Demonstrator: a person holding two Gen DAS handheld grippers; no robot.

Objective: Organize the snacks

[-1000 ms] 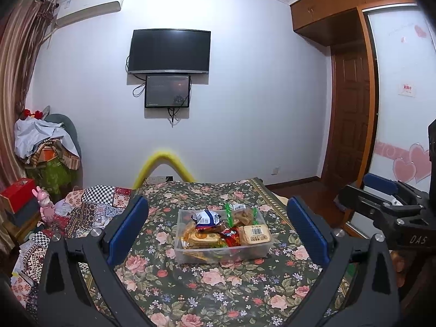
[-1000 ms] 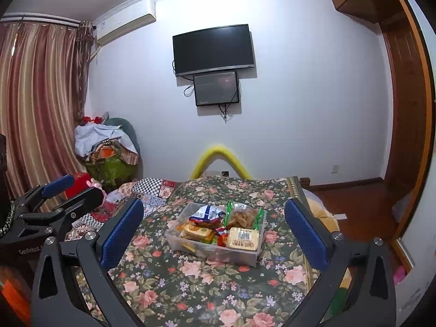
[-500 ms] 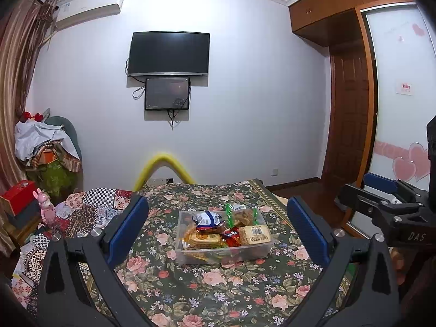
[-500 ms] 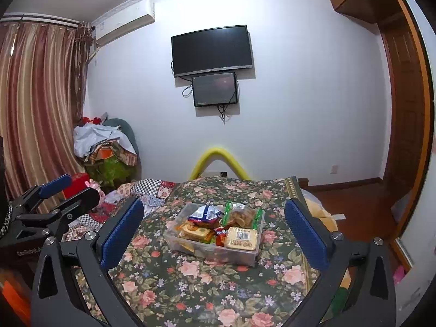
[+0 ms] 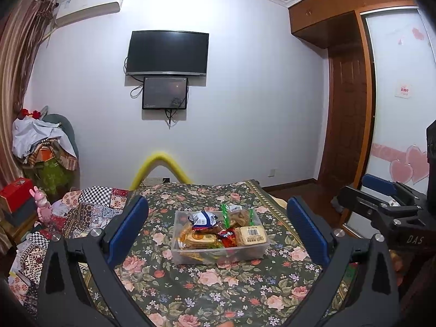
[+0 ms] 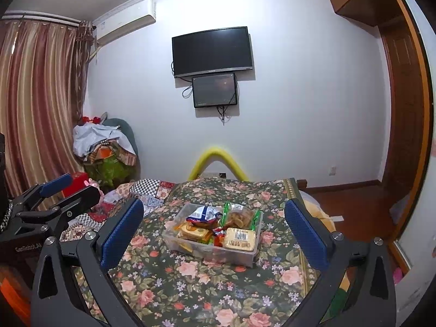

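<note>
A clear plastic box (image 5: 207, 256) (image 6: 190, 246) stands on a table with a floral cloth (image 5: 212, 286) (image 6: 207, 286). It holds several snack packs: a blue and white bag (image 5: 203, 219) (image 6: 203, 214), a green-edged bag of biscuits (image 5: 239, 216) (image 6: 239, 216), a tan pack with a barcode (image 5: 252, 235) (image 6: 239, 238), an orange pack (image 5: 200, 238) (image 6: 193, 231). My left gripper (image 5: 218, 231) is open and empty, held back from the box. My right gripper (image 6: 215, 230) is open and empty, also short of the box.
The right gripper also shows at the right edge of the left wrist view (image 5: 381, 204); the left gripper shows at the left of the right wrist view (image 6: 54, 199). A patchwork quilt (image 5: 81, 207) lies left of the table. A yellow tube (image 5: 158, 166) arches behind it.
Both views have drifted slightly; the box sits a little lower and farther in frame. Both grippers stay open and empty.
</note>
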